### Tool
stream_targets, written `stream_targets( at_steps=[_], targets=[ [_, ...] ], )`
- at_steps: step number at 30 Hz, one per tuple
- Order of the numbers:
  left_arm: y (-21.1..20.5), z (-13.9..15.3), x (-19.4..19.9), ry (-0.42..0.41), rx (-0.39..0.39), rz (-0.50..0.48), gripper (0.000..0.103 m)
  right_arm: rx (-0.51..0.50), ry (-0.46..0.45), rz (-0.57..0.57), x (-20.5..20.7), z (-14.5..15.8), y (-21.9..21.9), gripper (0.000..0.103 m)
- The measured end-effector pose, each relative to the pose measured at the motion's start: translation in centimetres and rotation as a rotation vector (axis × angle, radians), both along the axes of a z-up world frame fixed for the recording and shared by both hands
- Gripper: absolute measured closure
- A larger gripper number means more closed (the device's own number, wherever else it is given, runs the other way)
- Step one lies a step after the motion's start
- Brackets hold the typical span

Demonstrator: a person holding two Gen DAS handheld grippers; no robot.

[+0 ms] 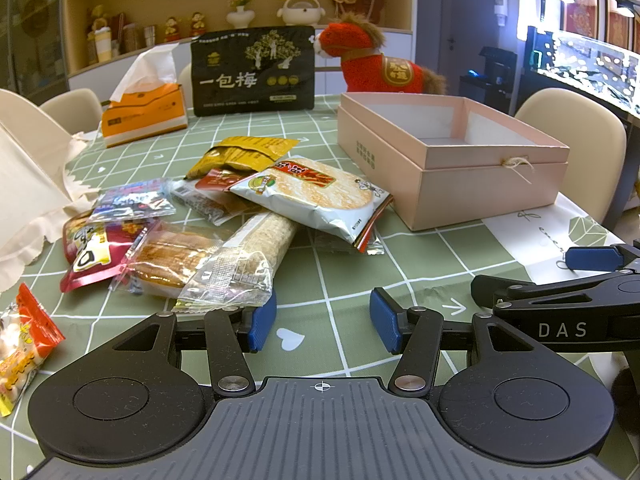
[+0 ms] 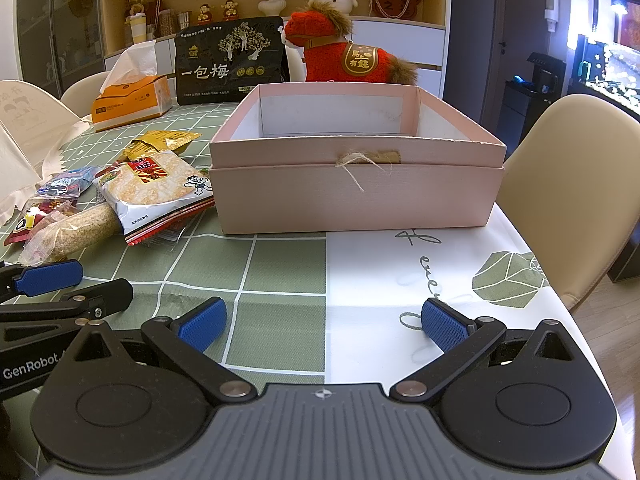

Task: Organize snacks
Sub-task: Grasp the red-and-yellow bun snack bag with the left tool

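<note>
Several snack packets lie in a loose heap on the green checked tablecloth: a white rice-cracker bag (image 1: 316,196) (image 2: 156,188), a clear-wrapped sesame roll (image 1: 248,256) (image 2: 76,232), a yellow packet (image 1: 240,154) (image 2: 164,140), and a red packet (image 1: 90,256). An open pink box (image 1: 452,164) (image 2: 356,168) stands to their right, empty as far as I see. My left gripper (image 1: 323,326) hovers open just in front of the heap, nothing between its blue pads. My right gripper (image 2: 324,326) is open in front of the box, and it also appears in the left wrist view (image 1: 560,280).
A red-and-yellow snack bag (image 1: 24,344) lies apart at the near left. Behind the heap stand an orange tissue box (image 1: 144,114), a large black plum bag (image 1: 252,70) and a red plush horse (image 1: 376,60). Cream chairs (image 2: 568,184) ring the table; cream cloth (image 1: 28,184) lies left.
</note>
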State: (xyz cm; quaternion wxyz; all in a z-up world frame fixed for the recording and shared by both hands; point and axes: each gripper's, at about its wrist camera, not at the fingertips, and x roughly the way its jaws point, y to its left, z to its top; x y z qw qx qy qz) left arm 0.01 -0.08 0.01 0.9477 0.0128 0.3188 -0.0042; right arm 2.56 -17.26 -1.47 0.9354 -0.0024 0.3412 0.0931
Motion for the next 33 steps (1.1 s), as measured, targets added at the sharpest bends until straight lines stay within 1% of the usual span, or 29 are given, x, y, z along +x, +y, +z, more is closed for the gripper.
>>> stream_targets(
  at_steps=[3,4,5,6,7,9,10,11,12,14,15,17,19,20,21,22,23,25,26,27,30,31,32,33],
  targets=[
    [-0.1,0.0,0.0,0.0,0.009,0.002,0.043,0.0,0.0,0.0,0.0,-0.1,0.0,0.0],
    [-0.2,0.0,0.0,0.0,0.006,0.012,0.044,0.0,0.0,0.0,0.0,-0.1,0.0,0.0],
    [-0.2,0.1,-0.3,0.0,-0.002,0.022,0.047,0.001,0.0,0.001,-0.1,-0.1,0.0,0.0],
    [-0.5,0.2,-0.7,0.007,-0.007,0.032,0.047,-0.002,0.006,0.009,0.0,-0.1,0.0,0.0],
    [-0.8,0.4,-1.4,0.026,-0.015,0.024,0.047,-0.007,0.03,0.029,0.2,0.1,-0.1,0.0],
    [-1.1,1.3,-2.6,0.079,-0.058,-0.023,0.047,-0.026,0.13,0.093,0.9,1.1,-0.7,0.0],
    [-1.2,2.1,-3.2,0.098,-0.083,-0.038,0.047,-0.037,0.176,0.105,1.0,1.5,-0.9,0.0],
    [-1.0,3.0,-4.1,0.103,-0.113,-0.042,0.047,-0.048,0.207,0.129,1.1,1.8,-1.0,0.0],
    [-0.7,4.0,-5.1,0.092,-0.137,-0.03,0.047,-0.055,0.229,0.153,1.0,2.5,-1.3,0.0],
    [0.8,5.9,-6.5,0.058,-0.155,0.029,0.045,-0.063,0.246,0.182,0.6,2.8,-1.7,0.0],
    [2.3,6.6,-6.9,0.049,-0.154,0.093,0.045,-0.064,0.251,0.191,0.6,2.9,-1.8,0.0],
    [5.9,7.1,-6.7,0.059,-0.167,0.253,0.045,-0.066,0.257,0.187,0.6,3.0,-1.9,0.0],
    [11.0,6.8,-6.4,0.089,-0.219,0.469,0.049,-0.067,0.26,0.179,0.3,3.0,-2.0,0.0],
    [13.1,6.7,-6.2,0.098,-0.245,0.54,0.049,-0.071,0.269,0.184,0.4,3.2,-1.8,0.0],
    [15.6,6.6,-5.9,0.096,-0.268,0.587,0.049,-0.072,0.284,0.197,0.4,3.3,-1.6,0.0],
    [17.4,6.7,-5.5,0.097,-0.273,0.595,0.049,-0.061,0.302,0.212,0.6,3.2,-1.3,0.002],
    [18.9,6.6,-4.8,0.105,-0.27,0.583,0.049,-0.036,0.316,0.226,0.5,3.6,-1.4,0.007],
    [21.5,6.3,-3.3,0.127,-0.254,0.533,0.049,0.019,0.304,0.267,0.1,4.6,-1.1,0.008],
    [22.4,5.8,-2.8,0.132,-0.253,0.501,0.049,0.023,0.285,0.29,-0.2,5.2,-0.6,0.008],
    [23.2,5.5,-2.3,0.14,-0.267,0.461,0.049,0.006,0.26,0.318,-0.5,5.8,0.0,0.008],
    [23.2,4.6,-1.9,0.187,-0.288,0.359,0.049,-0.061,0.183,0.383,-1.1,7.2,2.2,0.008],
    [22.6,4.3,-2.0,0.21,-0.274,0.316,0.049,-0.063,0.172,0.398,-1.1,7.5,2.7,0.008],
    [21.7,4.2,-2.3,0.233,-0.244,0.273,0.049,-0.058,0.169,0.415,-0.9,7.7,3.3,0.008],
    [20.7,4.0,-2.6,0.255,-0.191,0.225,0.049,-0.054,0.175,0.427,-0.5,7.8,3.9,0.008]
  ],
)
